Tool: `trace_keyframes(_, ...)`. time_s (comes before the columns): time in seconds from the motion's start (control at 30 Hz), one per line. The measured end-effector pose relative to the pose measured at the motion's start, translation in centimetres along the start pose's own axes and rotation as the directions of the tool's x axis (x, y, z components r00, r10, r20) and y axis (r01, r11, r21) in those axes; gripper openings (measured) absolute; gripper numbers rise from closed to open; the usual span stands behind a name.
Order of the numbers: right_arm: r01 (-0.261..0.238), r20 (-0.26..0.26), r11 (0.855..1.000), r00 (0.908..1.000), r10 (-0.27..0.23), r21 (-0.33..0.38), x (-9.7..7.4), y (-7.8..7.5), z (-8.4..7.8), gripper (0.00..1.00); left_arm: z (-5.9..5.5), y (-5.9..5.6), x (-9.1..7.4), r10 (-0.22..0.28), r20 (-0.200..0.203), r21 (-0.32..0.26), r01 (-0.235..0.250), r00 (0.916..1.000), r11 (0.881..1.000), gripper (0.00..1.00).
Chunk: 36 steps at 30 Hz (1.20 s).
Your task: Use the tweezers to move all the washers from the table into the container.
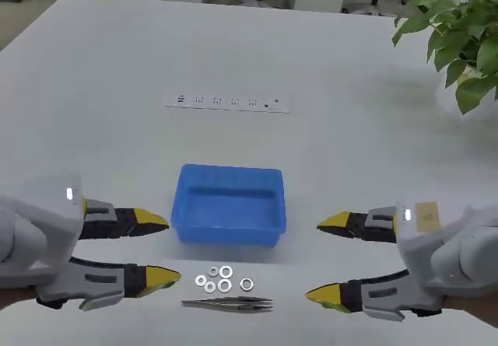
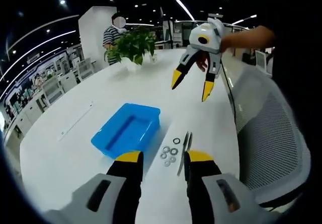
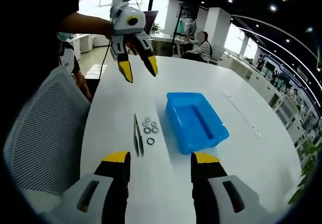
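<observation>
Head view: no washers point(image 1: 222, 278) in container point(image 1: 229, 204) yet, tweezers point(image 1: 227, 304) unpicked by tabletop point(image 1: 117, 66) near edge, left gripper point(image 1: 173, 249) and right gripper point(image 1: 313, 259) wide, empty.

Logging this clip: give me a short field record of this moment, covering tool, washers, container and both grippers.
stage: nothing picked up yet
tweezers: lying flat on the table, on the person's side of the washers
washers: six, loose cluster between tweezers and container
container: blue, open, looks empty
left gripper: open, empty, held left of the washers
right gripper: open, empty, held right of them
</observation>
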State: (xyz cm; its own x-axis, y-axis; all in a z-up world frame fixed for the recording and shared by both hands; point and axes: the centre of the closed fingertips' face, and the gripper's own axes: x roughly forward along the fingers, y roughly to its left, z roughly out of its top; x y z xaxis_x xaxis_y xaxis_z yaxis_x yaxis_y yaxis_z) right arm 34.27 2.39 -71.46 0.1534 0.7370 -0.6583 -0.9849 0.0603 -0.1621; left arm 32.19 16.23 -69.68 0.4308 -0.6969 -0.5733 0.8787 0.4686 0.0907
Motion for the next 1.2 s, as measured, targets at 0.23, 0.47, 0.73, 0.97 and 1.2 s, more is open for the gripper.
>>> trace_keyframes(0.23,-0.085,-0.024,0.995,0.9962,0.083,-0.055,1.9,1.3,-0.3,0.44,-1.5,-0.6,1.1,-0.050,-0.051,0.018,0.051,0.9974,0.999,0.30)
trace_keyframes(0.47,-0.153,-0.049,0.983,0.9877,0.148,-0.101,3.9,2.4,-0.7,0.35,-2.3,-1.2,2.3,-0.092,-0.085,0.039,0.096,0.9921,0.995,0.27)
trace_keyframes(0.73,-0.229,-0.089,0.964,0.9719,0.218,-0.137,5.9,3.5,-1.1,0.26,-3.8,-1.9,3.7,-0.153,-0.154,0.080,0.167,0.9761,0.983,0.24)
trace_keyframes(0.97,-0.268,-0.115,0.952,0.9607,0.252,-0.146,7.3,4.0,-1.5,0.21,-5.1,-2.3,4.6,-0.186,-0.215,0.107,0.212,0.9588,0.971,0.20)
trace_keyframes(1.2,-0.297,-0.154,0.941,0.9494,0.273,-0.161,8.4,4.4,-2.2,0.18,-6.4,-2.5,5.1,-0.208,-0.263,0.128,0.247,0.9421,0.960,0.15)
